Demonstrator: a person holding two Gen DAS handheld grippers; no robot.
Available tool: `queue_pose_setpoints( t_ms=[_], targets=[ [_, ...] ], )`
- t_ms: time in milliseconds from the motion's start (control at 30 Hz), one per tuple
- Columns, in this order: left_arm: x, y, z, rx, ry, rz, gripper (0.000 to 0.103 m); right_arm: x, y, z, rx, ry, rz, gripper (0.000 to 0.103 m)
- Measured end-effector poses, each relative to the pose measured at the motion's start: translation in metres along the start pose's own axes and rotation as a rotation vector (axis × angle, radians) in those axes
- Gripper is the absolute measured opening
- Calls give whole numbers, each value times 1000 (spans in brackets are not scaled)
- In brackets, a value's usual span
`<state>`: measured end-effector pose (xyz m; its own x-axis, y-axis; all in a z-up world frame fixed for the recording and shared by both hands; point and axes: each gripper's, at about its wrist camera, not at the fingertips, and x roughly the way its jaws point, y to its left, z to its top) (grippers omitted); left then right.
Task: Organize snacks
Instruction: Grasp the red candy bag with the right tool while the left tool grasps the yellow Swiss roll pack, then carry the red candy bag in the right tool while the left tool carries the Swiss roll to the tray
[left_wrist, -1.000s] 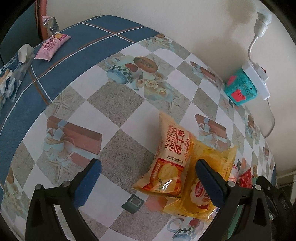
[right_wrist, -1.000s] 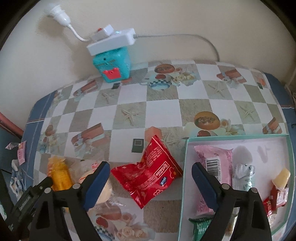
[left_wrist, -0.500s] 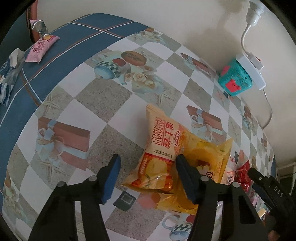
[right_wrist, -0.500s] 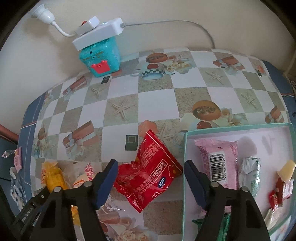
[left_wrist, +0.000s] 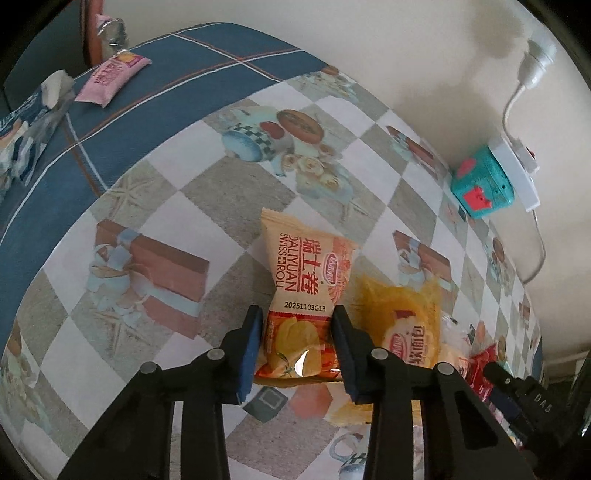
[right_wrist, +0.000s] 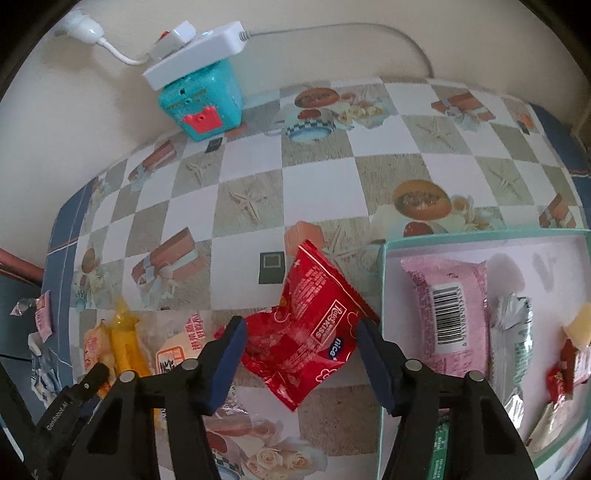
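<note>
An orange Swiss roll pack (left_wrist: 306, 273) lies on the checked tablecloth (left_wrist: 155, 206). My left gripper (left_wrist: 295, 314) is closing, and its blue pads touch both sides of the pack's near end. A yellow pack (left_wrist: 410, 314) lies just to its right. In the right wrist view a red snack pack (right_wrist: 306, 295) lies beside the teal tray (right_wrist: 382, 295). My right gripper (right_wrist: 301, 326) is closing around it, with the pads against its two edges. The tray holds a pink pack (right_wrist: 450, 302), a silver-green pack (right_wrist: 513, 332) and small sweets.
A teal toy box (right_wrist: 201, 103) with a white power strip (right_wrist: 192, 55) on top stands by the wall, its cable trailing along it. A pink pack (left_wrist: 110, 77) and a crumpled wrapper lie on the blue cloth border at the far left.
Both grippers have closed from wide open. The left jaws have come in onto the orange pack, the right jaws onto the red pack. Neither hand has shifted much.
</note>
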<state>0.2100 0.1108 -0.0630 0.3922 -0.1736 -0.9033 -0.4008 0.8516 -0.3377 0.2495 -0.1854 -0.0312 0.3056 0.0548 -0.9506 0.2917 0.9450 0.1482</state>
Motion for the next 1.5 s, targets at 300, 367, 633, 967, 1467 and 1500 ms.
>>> queue_pose_setpoints(
  t_ms=[300, 367, 633, 967, 1467, 1500],
  targets=[
    [0, 2, 0, -2, -3, 9, 39, 12, -4, -1, 26, 16, 6, 56],
    [1, 2, 1, -2, -3, 9, 39, 13, -3, -1, 24, 14, 6, 55],
    [0, -1, 1, 6, -2, 3, 35, 9, -4, -7, 6, -12, 25, 49],
    [-16, 6, -1, -3, -29, 12, 31, -18, -4, -28, 11, -74, 85, 48],
    [-68, -32, -28, 78, -106, -26, 31, -81, -22, -66, 86, -198, 105, 48],
    [-70, -36, -30, 87, -108, -28, 31, -84, -26, -68, 99, -203, 106, 48]
  ],
)
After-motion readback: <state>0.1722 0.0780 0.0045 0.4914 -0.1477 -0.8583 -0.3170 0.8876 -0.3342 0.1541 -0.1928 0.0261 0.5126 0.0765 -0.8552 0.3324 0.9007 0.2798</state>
